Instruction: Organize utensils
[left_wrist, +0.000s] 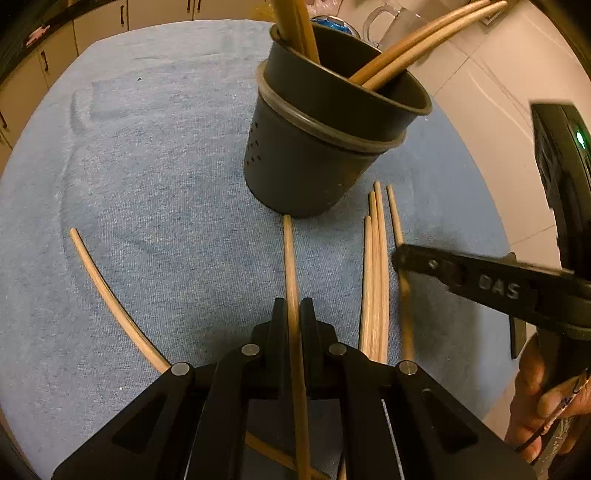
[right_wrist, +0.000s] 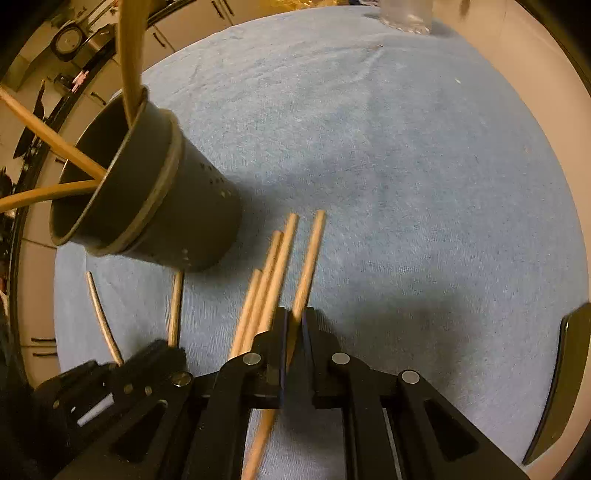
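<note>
A dark grey utensil cup (left_wrist: 314, 147) stands on the blue cloth and holds several wooden chopsticks (left_wrist: 406, 55). It also shows in the right wrist view (right_wrist: 166, 206). My left gripper (left_wrist: 293, 310) is shut on a single chopstick (left_wrist: 290, 258) whose tip points at the cup's base. My right gripper (right_wrist: 294, 321) is shut on another chopstick (right_wrist: 310, 258), the rightmost one lying near a bundle of three chopsticks (right_wrist: 269, 280). The right gripper also shows in the left wrist view (left_wrist: 402, 258), clamped over that stick (left_wrist: 395, 218). One more chopstick (left_wrist: 107, 291) lies apart at the left.
The blue cloth (left_wrist: 147, 166) covers a round table with a pale floor beyond its edge. A clear glass jug (left_wrist: 388, 22) stands behind the cup. Kitchen cabinets (left_wrist: 44, 55) line the far side. A clear container (right_wrist: 406, 14) sits at the cloth's far edge.
</note>
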